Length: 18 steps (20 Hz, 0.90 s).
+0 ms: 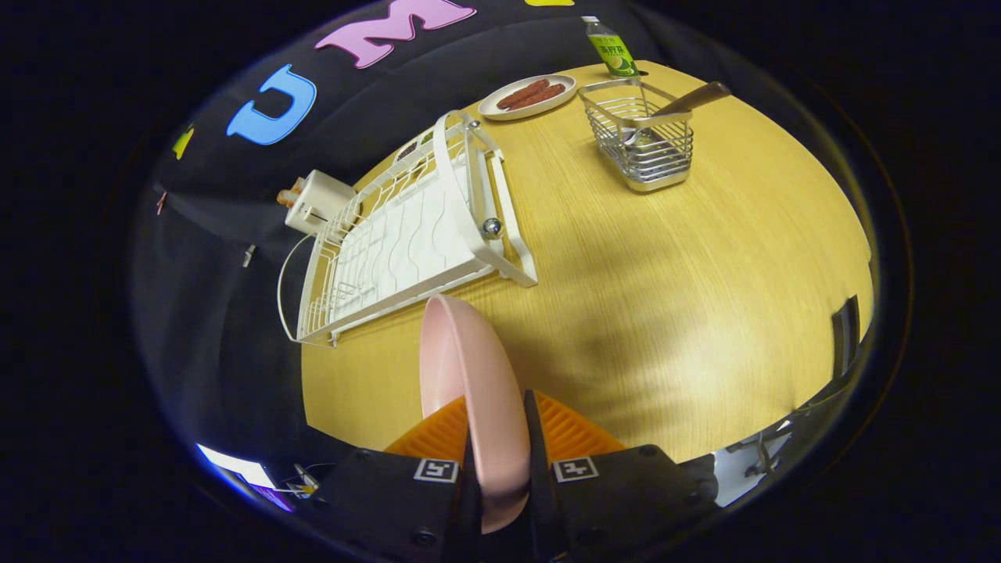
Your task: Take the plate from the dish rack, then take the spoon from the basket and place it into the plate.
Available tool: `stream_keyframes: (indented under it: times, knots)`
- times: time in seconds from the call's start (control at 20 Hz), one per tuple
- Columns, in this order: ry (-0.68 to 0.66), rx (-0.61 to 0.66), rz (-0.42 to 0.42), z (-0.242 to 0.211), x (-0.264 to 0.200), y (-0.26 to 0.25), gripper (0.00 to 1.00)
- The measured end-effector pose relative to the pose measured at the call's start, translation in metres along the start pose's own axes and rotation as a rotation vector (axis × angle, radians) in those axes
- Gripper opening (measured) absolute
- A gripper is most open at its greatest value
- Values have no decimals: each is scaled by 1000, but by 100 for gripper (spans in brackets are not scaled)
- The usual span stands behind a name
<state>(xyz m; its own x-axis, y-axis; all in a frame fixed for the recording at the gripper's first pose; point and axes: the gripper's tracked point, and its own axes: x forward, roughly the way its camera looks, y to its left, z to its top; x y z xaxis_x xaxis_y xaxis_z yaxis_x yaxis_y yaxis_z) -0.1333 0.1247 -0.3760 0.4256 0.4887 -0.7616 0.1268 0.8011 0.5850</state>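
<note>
Both fingers of the gripper (500,461) pinch the pink plate (469,391) on edge — stiff, slick, light — dish rack (407,234) at eleven o'clock.

The plate's (469,375) lower rim hides between the fingers (575,438); the spoon's (672,105) bowl is obscured by basket (645,141) wires.

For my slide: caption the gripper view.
Tongs clamp the pink plate edge-on above the table, dish rack and spoon basket beyond.
</note>
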Motion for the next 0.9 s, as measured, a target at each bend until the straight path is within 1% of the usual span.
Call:
stream_keyframes:
  times: [0.1,0.25,0.5,0.55,0.6,0.65,0.75,0.85,0.9]
  knots:
    - [5,21,11,1,8,5,29]
    - [-7,-6,-37,5,17,2,33]
    - [-11,-83,-138,5,25,-11,54]
    - [-14,-101,-158,7,24,-15,56]
    - [-21,-115,-169,10,23,-17,54]
    - [-31,-117,-168,13,22,-16,54]
    - [-48,-120,-173,20,19,-17,67]
    - [-74,-147,-183,28,9,-19,73]
    - [-91,-166,-183,32,3,-19,81]
